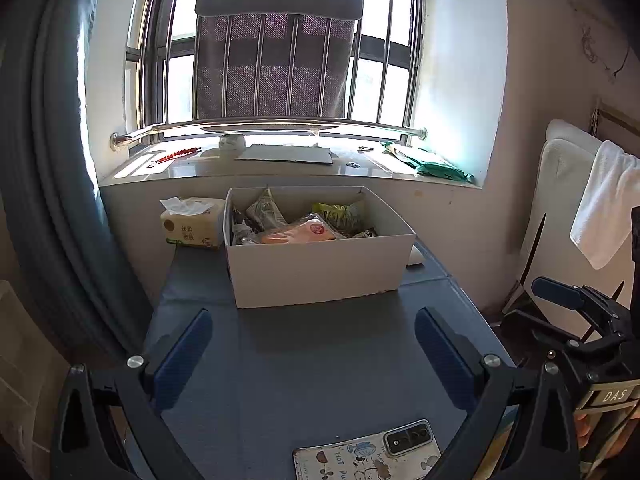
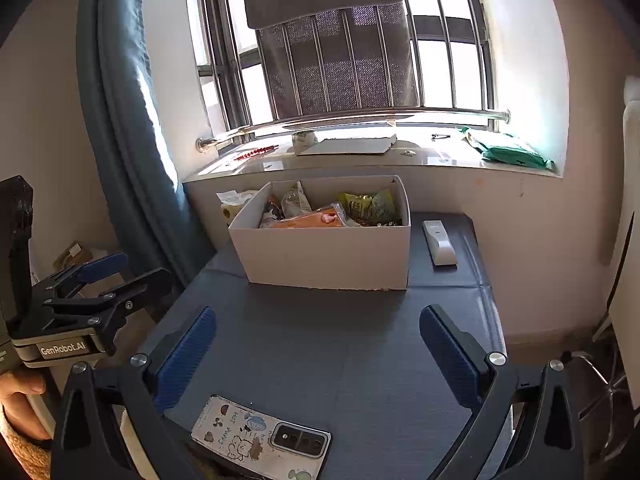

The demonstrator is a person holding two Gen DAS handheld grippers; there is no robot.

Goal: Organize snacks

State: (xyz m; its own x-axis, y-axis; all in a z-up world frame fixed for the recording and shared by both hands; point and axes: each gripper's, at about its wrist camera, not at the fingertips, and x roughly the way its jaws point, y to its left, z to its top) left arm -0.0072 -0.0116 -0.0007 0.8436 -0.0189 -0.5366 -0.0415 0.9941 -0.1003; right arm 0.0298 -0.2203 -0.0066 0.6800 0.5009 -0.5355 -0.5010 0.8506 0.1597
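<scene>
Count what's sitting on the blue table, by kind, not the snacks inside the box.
Box: 1
Tissue pack: 1
Remote: 1
Phone: 1
Total: 4

My phone (image 1: 366, 456) runs off the bottom edge, the box (image 2: 324, 254) wall hides its snacks' (image 2: 332, 210) lower halves, their labels too small to read.

I see a barred window (image 1: 280, 52) flooding the room with daylight, a grey cloth (image 1: 276, 40) hung over its bars. Below the window runs a glossy stone sill (image 1: 280, 166). Left of the window hangs a blue curtain (image 1: 52, 160). Right of it, a pale stained wall (image 1: 560, 60). A dark table (image 1: 320, 360) stands under the sill.
</scene>
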